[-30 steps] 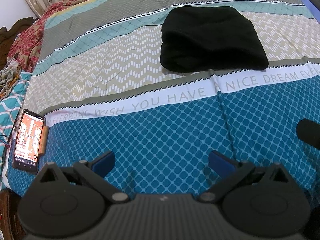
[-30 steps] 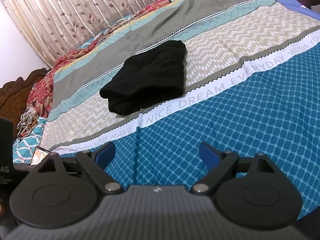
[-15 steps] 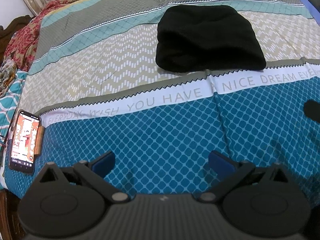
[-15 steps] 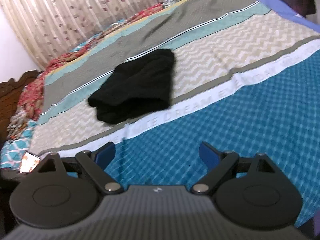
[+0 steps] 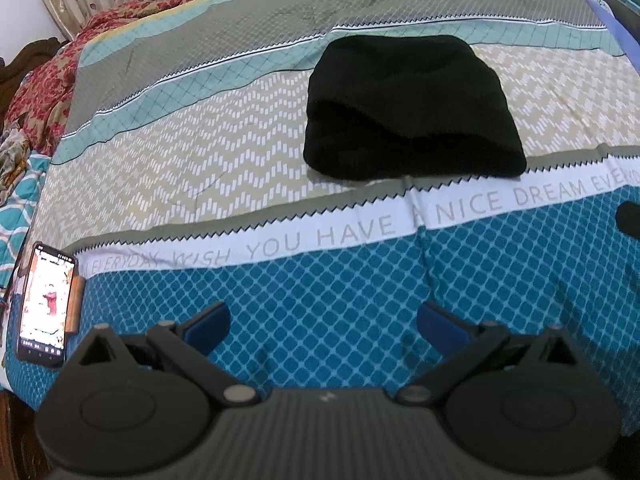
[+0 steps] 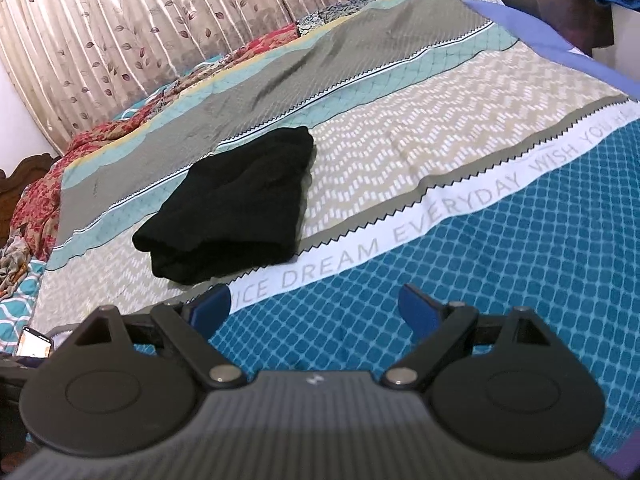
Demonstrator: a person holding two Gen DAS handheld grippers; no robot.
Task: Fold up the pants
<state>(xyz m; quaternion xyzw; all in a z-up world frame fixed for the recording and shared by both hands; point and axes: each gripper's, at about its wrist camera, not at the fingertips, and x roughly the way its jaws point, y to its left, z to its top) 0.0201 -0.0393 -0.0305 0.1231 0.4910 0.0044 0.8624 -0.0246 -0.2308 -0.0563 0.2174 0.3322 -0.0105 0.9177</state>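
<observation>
Pants (image 5: 412,112), black and of a thick, soft-looking cloth, are lying folded into a compact bundle on the beige zigzag band of the bedspread (image 5: 200,168), just beyond the white stripe with printed words. Both grippers are hovering low over the blue diamond-patterned part of the bed, well apart from the bundle, the left gripper (image 5: 322,326) with its blue-padded jaws standing wide and holding nothing, and the right gripper (image 6: 316,312) standing wide and empty in the same way. A phone (image 5: 46,304) with a lit screen is lying at the bed's left edge.
</observation>
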